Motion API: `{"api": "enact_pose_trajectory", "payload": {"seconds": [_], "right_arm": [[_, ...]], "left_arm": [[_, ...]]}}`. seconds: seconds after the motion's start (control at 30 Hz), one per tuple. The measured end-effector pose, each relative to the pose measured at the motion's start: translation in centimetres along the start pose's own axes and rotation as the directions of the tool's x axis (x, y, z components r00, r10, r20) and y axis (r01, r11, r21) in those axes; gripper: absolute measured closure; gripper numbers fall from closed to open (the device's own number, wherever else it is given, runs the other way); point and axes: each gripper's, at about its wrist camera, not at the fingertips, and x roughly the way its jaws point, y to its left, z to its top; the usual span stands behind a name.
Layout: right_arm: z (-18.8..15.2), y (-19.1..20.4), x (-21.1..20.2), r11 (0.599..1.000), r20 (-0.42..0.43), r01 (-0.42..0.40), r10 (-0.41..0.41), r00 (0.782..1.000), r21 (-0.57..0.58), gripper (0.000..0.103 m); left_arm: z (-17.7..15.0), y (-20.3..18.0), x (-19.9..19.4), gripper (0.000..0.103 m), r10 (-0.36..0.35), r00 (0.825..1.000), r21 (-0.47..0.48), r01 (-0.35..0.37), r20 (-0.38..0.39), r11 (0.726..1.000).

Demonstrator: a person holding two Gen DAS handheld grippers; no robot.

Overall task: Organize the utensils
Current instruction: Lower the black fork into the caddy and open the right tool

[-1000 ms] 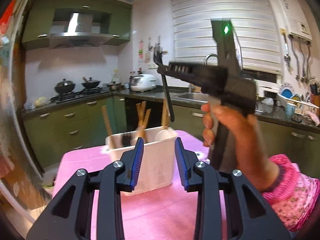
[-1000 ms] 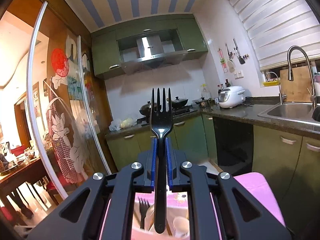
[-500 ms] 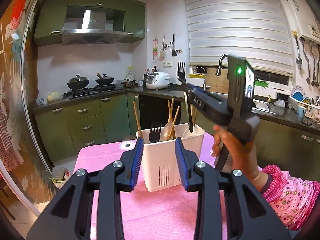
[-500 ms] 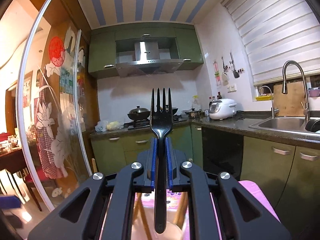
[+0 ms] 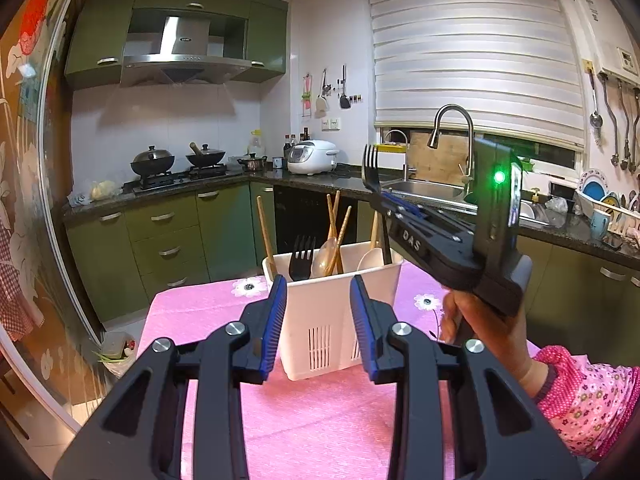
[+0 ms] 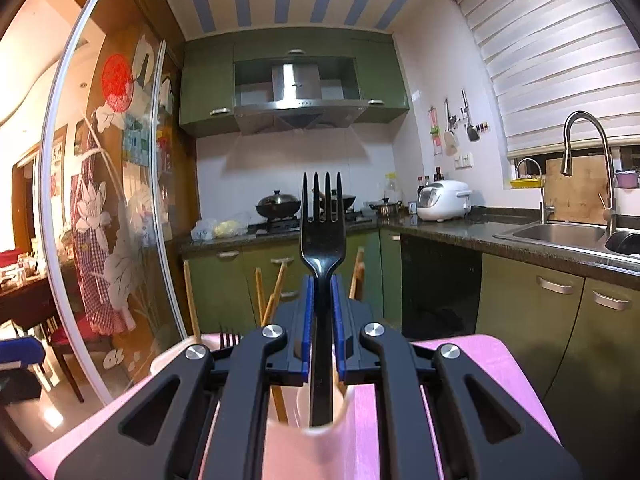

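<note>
- Plainly legible are the raised letters "DAS" on the side of the right gripper (image 5: 384, 200), seen from the left wrist view; the badge on the range hood (image 5: 185, 40) is too small to read.
- Between its blue pads the right gripper (image 6: 320, 312) is pinched nearly closed on a black fork (image 6: 322, 240), gripping the handle just below the head.
- That black fork (image 5: 370, 168) stands upright, tines up, and its handle reaches down into the white holder (image 5: 332, 320) at the right end.
- The lower tip of the handle sits inside a pale compartment of the white holder (image 6: 304, 436); whether it touches the bottom cannot be told.
- A hand (image 5: 480, 320) in a pink flowered sleeve (image 5: 588, 396) carries the right gripper, and a green light (image 5: 499, 177) glows on its rear.
- The left gripper (image 5: 318, 320) hangs partly open with nothing between its pads, pointing at the white holder and apart from it.
- The white holder stands on a pink tablecloth (image 5: 320, 420) and already holds a second black fork (image 5: 302, 260), wooden chopsticks (image 5: 334, 232), a long wooden stick (image 5: 266, 236) and pale spoons (image 5: 370, 258).
- Behind it run green cabinets (image 5: 168, 236), a stove with two woks (image 5: 176, 158), a rice cooker (image 5: 312, 157) and a sink (image 5: 424, 189).
</note>
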Motion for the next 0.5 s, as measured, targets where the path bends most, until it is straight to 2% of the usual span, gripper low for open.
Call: {"api": "enact_pose_trajectory", "payload": {"seconds": [0.5], "right_arm": [[-3.1, 0.2, -0.4, 0.999, -0.14, -0.006, 0.001, 0.99, -0.035, 0.092]], "left_arm": [[-0.8, 0.3, 0.3, 0.07, 0.012, 0.999, -0.033, -0.013, -0.034, 0.999]]}}
